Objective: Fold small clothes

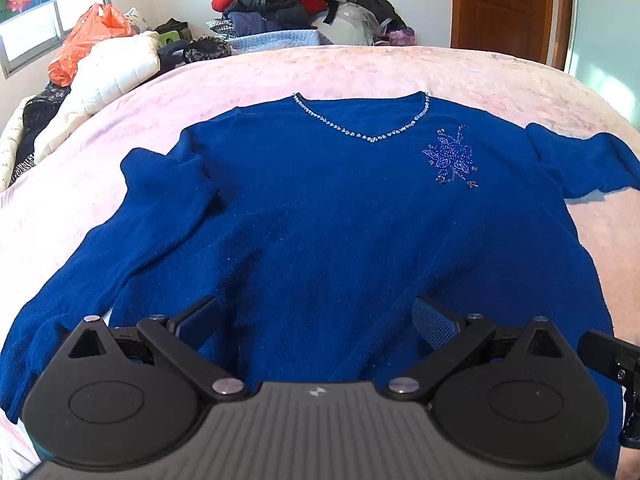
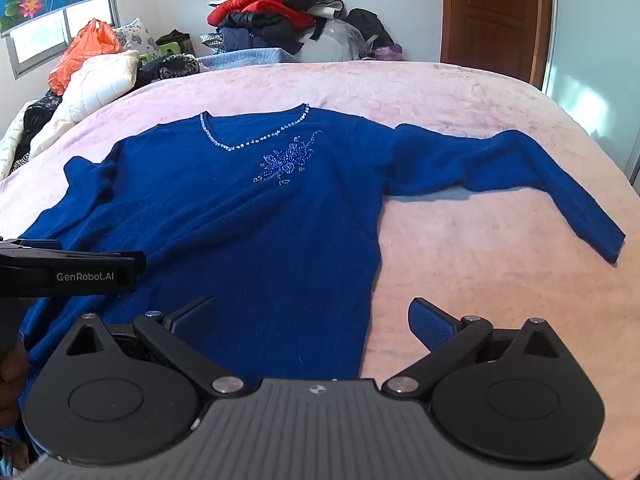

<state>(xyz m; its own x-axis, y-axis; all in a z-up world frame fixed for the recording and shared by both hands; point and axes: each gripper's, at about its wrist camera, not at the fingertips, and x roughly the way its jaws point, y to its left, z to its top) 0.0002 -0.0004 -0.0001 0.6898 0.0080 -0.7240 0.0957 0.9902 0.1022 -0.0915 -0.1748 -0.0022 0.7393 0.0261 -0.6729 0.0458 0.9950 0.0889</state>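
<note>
A blue sweater (image 1: 320,208) with a beaded V-neck and a beaded flower lies flat, front up, on a pink blanket (image 1: 360,68). It also shows in the right wrist view (image 2: 248,216). Its left sleeve (image 1: 100,264) runs down toward me; its right sleeve (image 2: 520,168) stretches out to the right. My left gripper (image 1: 316,320) is open and empty above the sweater's hem. My right gripper (image 2: 312,316) is open and empty above the hem's right edge. The left gripper's body (image 2: 72,272) shows at the left of the right wrist view.
A pile of clothes (image 1: 280,4) stands behind the bed. An orange bag (image 1: 88,36) and a white quilt (image 1: 112,68) lie at the back left. A brown door (image 1: 504,4) is at the back right. The pink blanket (image 2: 480,280) lies bare right of the sweater.
</note>
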